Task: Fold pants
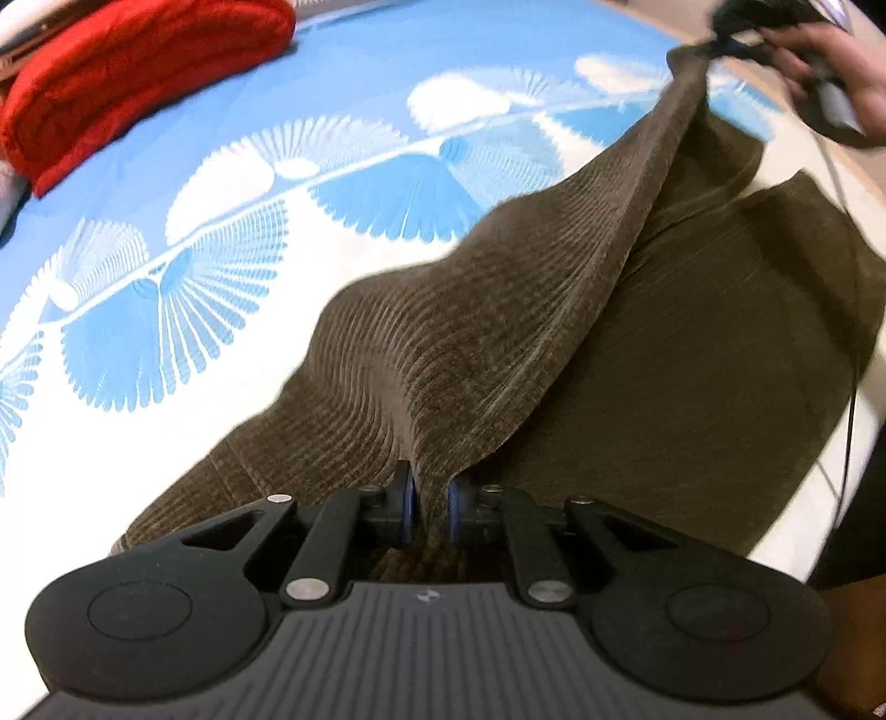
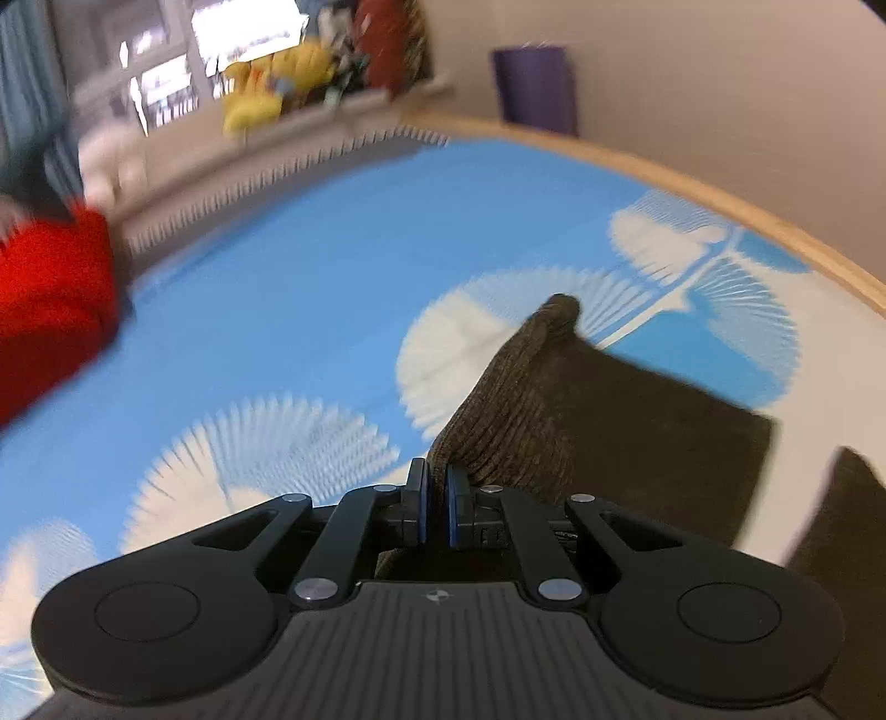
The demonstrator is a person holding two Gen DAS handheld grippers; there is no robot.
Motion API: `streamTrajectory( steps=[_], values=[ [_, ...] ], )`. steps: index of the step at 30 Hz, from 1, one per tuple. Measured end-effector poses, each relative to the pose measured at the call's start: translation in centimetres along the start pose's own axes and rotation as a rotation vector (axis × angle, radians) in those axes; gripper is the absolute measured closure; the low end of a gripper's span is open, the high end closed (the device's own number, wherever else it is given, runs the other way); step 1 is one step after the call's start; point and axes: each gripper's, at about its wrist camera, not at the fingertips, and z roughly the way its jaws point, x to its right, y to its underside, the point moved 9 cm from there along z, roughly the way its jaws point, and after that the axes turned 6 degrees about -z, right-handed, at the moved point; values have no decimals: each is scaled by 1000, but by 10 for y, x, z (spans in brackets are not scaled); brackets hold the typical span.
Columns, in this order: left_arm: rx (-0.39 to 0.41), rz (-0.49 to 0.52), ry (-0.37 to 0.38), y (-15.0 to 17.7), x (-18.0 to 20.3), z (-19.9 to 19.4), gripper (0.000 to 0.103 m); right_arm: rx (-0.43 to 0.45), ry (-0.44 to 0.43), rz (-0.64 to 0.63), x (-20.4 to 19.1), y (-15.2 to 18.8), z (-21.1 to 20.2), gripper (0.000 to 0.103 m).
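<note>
Nearest the left wrist camera, the left gripper [image 1: 431, 501] has its fingers [image 1: 403, 498] pressed together on a bunched edge of the brown corduroy pants [image 1: 470, 354], the cloth pinched right at the tips and rising from there. In the right wrist view the right gripper [image 2: 434, 507] is likewise clamped on the pants [image 2: 559, 404], with a ridge of the fabric running up and away from its fingers [image 2: 418, 504] to a rounded hump.

From the left grip the fabric runs as one taut ridge, up and to the right, toward the right gripper [image 1: 736, 33], held in the person's right hand [image 1: 836, 61] at the far top corner of that view. So the long axis of the lifted edge lies between the two grips, left end near, right end far. The rest of the pants lies flat on the bed [image 1: 277, 232], below and to the right of the ridge (a blue and white fan-patterned sheet covers the bed).

My reading is that a fold is under way: the held edge will likely be carried across the flat part, and both grips need to travel together so the ridge stays straight.

Farther off, a red folded cloth [image 1: 127, 77] rests on the bed, well apart from the pants.
</note>
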Motion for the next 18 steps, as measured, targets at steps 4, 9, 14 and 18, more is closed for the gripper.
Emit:
streamTrajectory(
  steps=[4, 9, 14, 18],
  values=[
    [75, 19, 22, 15, -1, -35, 91, 49, -45, 48, 58, 7, -91, 97],
    [58, 149, 62, 59, 17, -57, 90, 1, -58, 98, 137, 77, -171, 97],
    [-44, 206, 120, 101, 20, -57, 87, -423, -45, 192, 213, 188, -146, 93],
    [41, -52, 143, 79, -22, -74, 70, -216, -20, 129, 249, 162, -163, 80]
  ],
)
